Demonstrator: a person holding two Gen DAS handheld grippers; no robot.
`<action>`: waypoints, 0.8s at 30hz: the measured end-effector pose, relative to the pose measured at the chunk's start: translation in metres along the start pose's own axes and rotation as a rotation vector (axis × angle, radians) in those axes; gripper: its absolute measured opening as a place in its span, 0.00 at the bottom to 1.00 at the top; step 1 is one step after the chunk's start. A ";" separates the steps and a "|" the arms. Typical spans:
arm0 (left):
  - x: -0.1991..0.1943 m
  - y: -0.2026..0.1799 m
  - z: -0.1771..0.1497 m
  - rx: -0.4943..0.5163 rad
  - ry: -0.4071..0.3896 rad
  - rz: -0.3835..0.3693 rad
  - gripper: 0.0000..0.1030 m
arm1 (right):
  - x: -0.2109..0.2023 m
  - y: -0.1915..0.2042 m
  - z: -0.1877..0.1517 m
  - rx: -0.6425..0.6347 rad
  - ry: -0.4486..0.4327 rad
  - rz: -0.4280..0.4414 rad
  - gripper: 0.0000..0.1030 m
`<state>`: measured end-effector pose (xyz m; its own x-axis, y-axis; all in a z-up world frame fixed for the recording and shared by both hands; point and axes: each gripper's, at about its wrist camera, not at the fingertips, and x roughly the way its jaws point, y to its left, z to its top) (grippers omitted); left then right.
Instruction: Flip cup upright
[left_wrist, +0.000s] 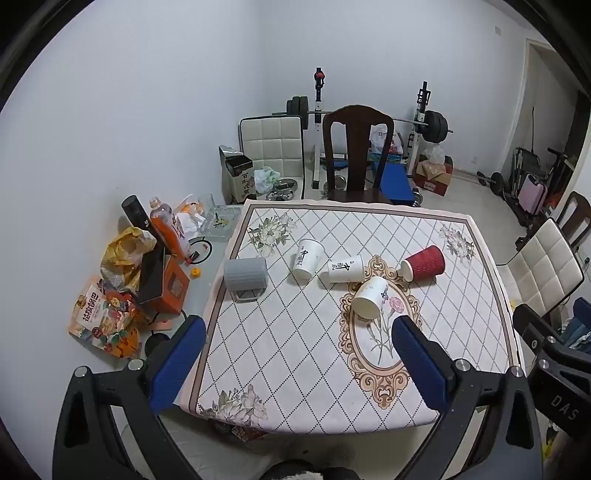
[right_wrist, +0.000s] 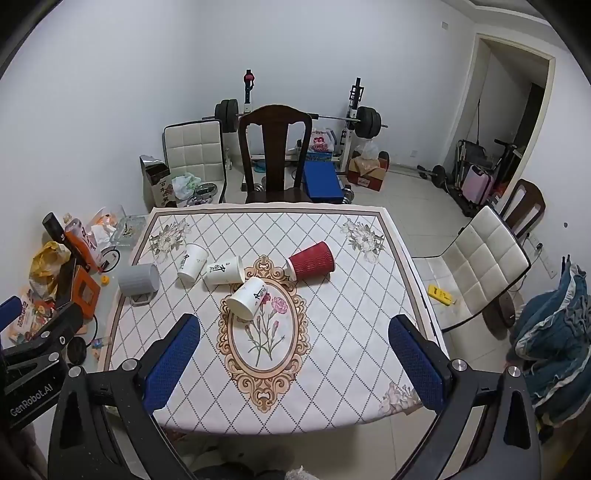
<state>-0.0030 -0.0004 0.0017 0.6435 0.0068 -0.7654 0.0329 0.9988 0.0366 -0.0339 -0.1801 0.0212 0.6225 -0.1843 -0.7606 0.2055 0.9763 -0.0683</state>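
Several cups lie on their sides on the patterned tablecloth. A grey mug lies at the left edge, also seen in the right wrist view. Three white paper cups lie mid-table: one far left, one middle, one nearest. A red ribbed cup lies to the right. My left gripper is open and empty above the table's near edge. My right gripper is open and empty, also near the front edge.
A dark wooden chair stands behind the table, a white padded chair at its right. Bottles, snack bags and an orange box crowd the grey surface left of the cloth. Weights and a bench stand by the back wall.
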 end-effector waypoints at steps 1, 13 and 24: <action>-0.001 0.001 0.000 0.000 0.001 -0.004 1.00 | -0.001 0.001 0.000 -0.001 -0.001 -0.001 1.00; -0.001 -0.001 0.000 0.001 0.001 -0.004 1.00 | 0.001 0.002 0.000 -0.001 0.002 0.003 1.00; -0.001 0.000 0.001 -0.002 0.000 -0.004 1.00 | -0.002 -0.002 0.003 -0.004 0.000 0.004 1.00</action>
<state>-0.0030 -0.0009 0.0030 0.6433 0.0026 -0.7656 0.0345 0.9989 0.0324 -0.0339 -0.1818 0.0248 0.6233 -0.1804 -0.7609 0.2001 0.9774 -0.0678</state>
